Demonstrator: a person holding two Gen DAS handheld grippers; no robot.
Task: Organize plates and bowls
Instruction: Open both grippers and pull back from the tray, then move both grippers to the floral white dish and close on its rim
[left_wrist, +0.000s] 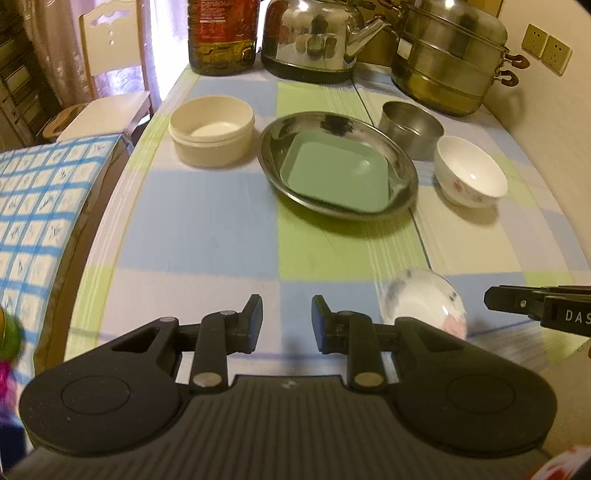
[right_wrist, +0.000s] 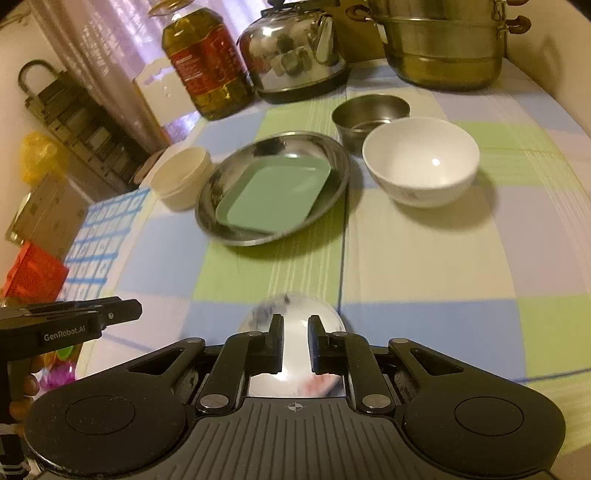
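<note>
A steel oval plate (left_wrist: 402, 162) (right_wrist: 332, 147) holds a green square plate (left_wrist: 336, 177) (right_wrist: 273, 195) mid-table. A white floral bowl (left_wrist: 469, 173) (right_wrist: 421, 162) stands to its right, a steel cup (left_wrist: 410, 125) (right_wrist: 369, 114) behind that, and a cream round tub (left_wrist: 210, 129) (right_wrist: 181, 173) to the left. My left gripper (left_wrist: 287, 321) is open and empty above the near cloth. My right gripper (right_wrist: 295, 343) straddles the rim of a small white bowl (left_wrist: 424, 299) (right_wrist: 295, 354), blurred, at the near table edge; whether the jaws clamp it is unclear.
At the back stand an oil bottle (left_wrist: 221, 33) (right_wrist: 207, 62), a steel kettle (left_wrist: 310, 37) (right_wrist: 295, 51) and a stacked steamer pot (left_wrist: 450, 55) (right_wrist: 443, 48). A chair with a blue checked cushion (left_wrist: 33, 206) is left of the table.
</note>
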